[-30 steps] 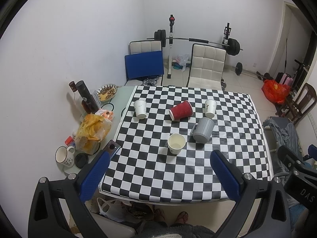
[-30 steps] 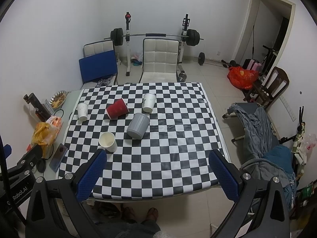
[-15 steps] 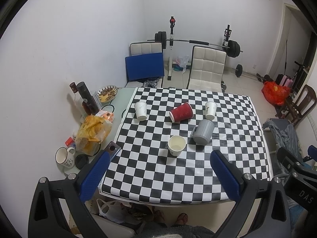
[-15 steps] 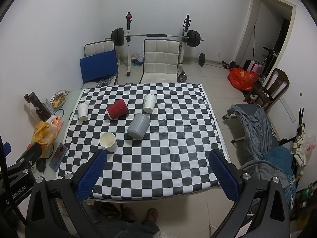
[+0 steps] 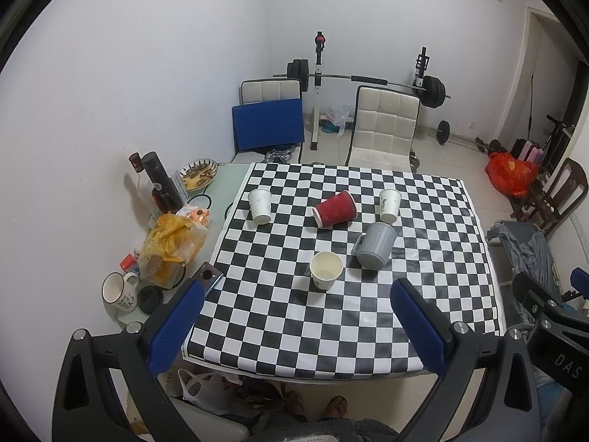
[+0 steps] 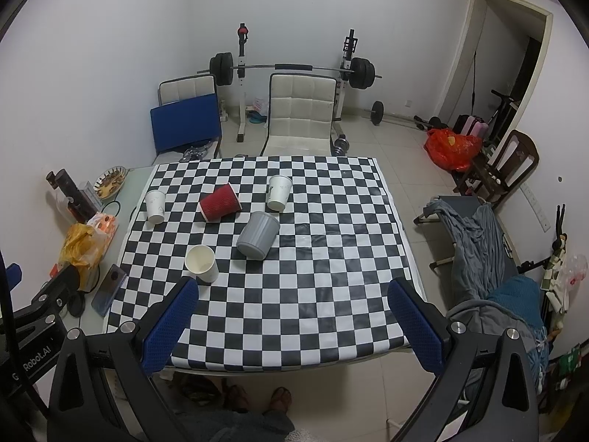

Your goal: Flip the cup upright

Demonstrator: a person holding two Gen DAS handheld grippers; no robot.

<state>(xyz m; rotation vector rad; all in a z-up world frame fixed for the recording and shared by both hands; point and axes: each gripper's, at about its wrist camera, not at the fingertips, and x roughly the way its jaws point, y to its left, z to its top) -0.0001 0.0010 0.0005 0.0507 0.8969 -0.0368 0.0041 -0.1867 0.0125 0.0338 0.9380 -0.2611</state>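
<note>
Both grippers hang high above the near edge of the table (image 5: 331, 350), well apart from everything on the checkered cloth, and each has its blue fingers spread wide with nothing between them: the left gripper (image 5: 294, 316) and the right gripper (image 6: 292, 313) alike. The red cup (image 5: 335, 209) lies on its side toward the far middle of the table, between an upturned white cup (image 5: 260, 206) on the left and another white cup (image 5: 389, 205) on the right. Its long axis runs roughly across the table, slightly slanted: the narrow base points left, the wide mouth right and a little away. A grey mug (image 5: 375, 245) stands mouth-down just in front of it, and a white cup (image 5: 325, 269) stands upright, mouth open, nearer still. From the left gripper the red cup sits almost straight ahead; from the right gripper it lies ahead and off to the left (image 6: 220, 202). So the left hand looks better placed, though it must pass over the open cup and beside the grey mug to get there.
</note>
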